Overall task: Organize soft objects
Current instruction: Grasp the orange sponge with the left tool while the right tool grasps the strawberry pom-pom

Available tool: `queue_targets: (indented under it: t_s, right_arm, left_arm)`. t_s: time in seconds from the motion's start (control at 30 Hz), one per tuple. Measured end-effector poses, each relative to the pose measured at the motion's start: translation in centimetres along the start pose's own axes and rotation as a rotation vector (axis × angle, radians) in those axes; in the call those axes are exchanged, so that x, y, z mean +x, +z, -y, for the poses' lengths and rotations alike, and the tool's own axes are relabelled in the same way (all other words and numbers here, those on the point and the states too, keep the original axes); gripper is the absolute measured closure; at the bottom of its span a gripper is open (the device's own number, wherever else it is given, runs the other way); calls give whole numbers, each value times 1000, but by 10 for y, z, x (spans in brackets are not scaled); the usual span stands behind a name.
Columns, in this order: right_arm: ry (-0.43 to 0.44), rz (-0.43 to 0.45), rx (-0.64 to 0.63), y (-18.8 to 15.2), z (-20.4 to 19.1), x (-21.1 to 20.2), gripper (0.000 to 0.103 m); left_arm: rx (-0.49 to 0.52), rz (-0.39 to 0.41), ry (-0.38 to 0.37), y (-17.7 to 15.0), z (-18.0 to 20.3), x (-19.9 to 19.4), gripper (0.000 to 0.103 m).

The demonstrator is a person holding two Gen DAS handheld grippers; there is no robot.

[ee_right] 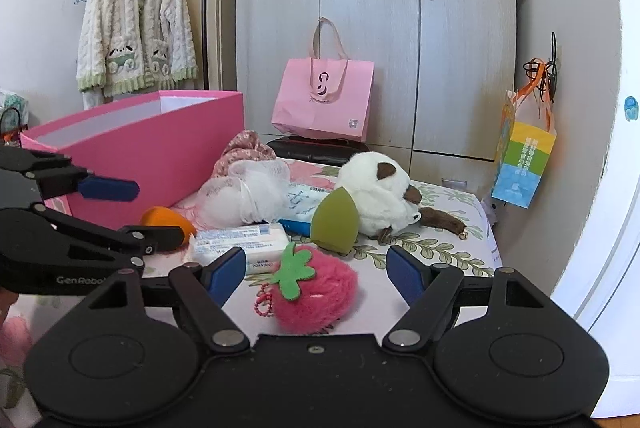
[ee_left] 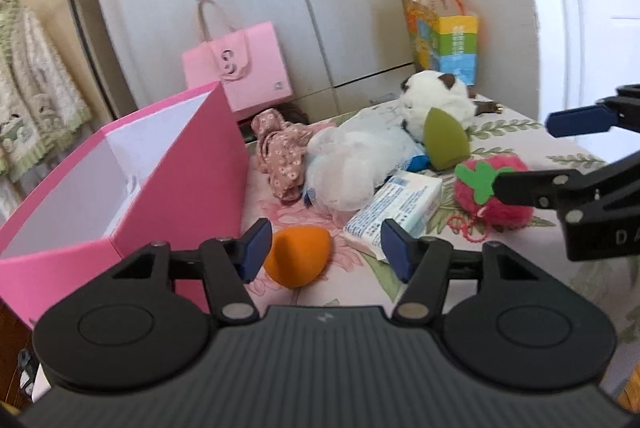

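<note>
Behind left gripper [ee_left: 324, 248]: orange sponge [ee_left: 298, 256] half hidden | both grippers' fingers apart, empty

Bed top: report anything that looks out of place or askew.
The soft things lie scattered on the bed, none in the open pink box: orange sponge, tissue pack, strawberry plush, green sponge. The white plush toy lies tipped on its side against a crumpled white bundle. No visible damage.
</note>
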State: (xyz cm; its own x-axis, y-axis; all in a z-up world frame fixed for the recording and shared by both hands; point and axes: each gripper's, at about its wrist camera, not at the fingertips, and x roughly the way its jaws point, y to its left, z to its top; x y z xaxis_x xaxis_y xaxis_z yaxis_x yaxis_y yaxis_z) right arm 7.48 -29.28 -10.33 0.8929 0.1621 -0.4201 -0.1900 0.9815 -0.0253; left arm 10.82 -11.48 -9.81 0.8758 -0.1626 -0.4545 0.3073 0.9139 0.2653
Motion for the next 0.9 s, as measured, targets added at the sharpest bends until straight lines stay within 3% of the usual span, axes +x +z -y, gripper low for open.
queue_targets:
  t_s: [0.13,0.53,0.63,0.73,0.8,0.9]
  right_arm:
    - [-2,-9,-2,-5,0,4,22]
    - [0,-49,16,-17,-2,21,26]
    - [-3,-58,18,-19,-3,25,31]
    - [-13,-68,13,-21,-6,30,43]
    - [-17,-71,13,-22,-7,31,48]
    - [-30,-61,22,-23,-8,31,50]
  left_arm:
    - [-45,36,100,-4,1,8,44]
    - [-81,7,158,-9,6,28,45]
    - [-79,2,159,-9,6,29,44]
    - [-90,-9,146,-10,4,30,45]
    - [-108,-22,130,-10,1,32,55]
    - [-102,-35,147,-13,-1,36,59]
